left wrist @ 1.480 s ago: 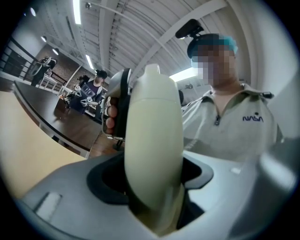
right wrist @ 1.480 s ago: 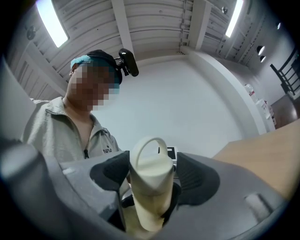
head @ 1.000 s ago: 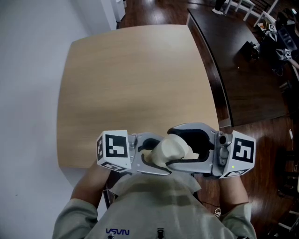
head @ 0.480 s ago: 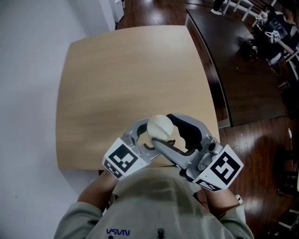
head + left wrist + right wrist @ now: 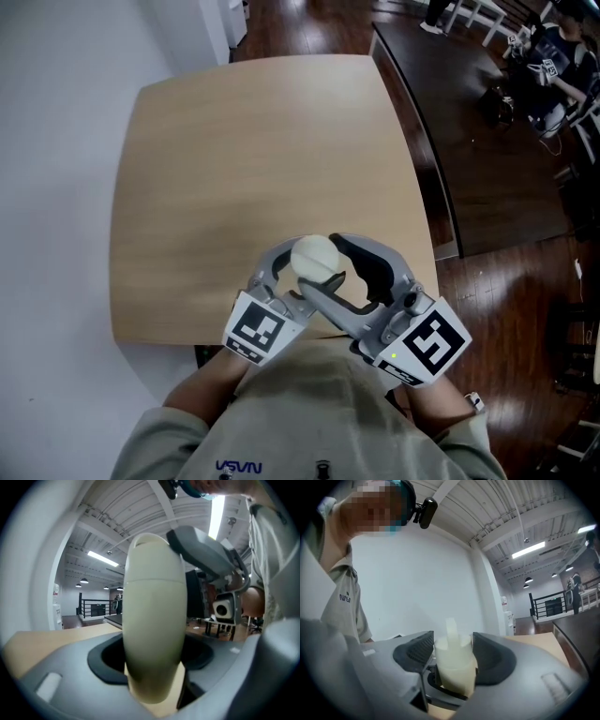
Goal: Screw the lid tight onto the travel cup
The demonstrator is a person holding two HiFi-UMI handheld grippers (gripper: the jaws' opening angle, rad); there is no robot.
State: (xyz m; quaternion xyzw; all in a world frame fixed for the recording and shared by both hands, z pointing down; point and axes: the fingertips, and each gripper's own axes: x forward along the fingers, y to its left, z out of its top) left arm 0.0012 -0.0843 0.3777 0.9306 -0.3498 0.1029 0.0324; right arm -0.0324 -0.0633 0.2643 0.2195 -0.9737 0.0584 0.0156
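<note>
The cream travel cup (image 5: pixel 314 255) hangs just over the near edge of the wooden table (image 5: pixel 234 159), gripped from both sides. My left gripper (image 5: pixel 298 270) is shut on the cup's body, which fills the left gripper view (image 5: pixel 152 620) as an upright cream column with a seam near its top. My right gripper (image 5: pixel 330 272) comes in from the right and crosses the left one. Its jaws have just been closing, and the cup's lid (image 5: pixel 453 656), with its upright tab, now sits between the pads, touching both. One right finger (image 5: pixel 206 550) shows beside the cup's top.
A dark table (image 5: pixel 469 122) stands to the right on dark wood floor, with a seated person (image 5: pixel 553 47) and clutter beyond it. White floor lies to the left of the wooden table. My own shirt fills the bottom of the head view.
The two grippers, first level and facing each other, have swung to point away over the table edge. The cup turned with them and now shows its rounded end to the head view.
</note>
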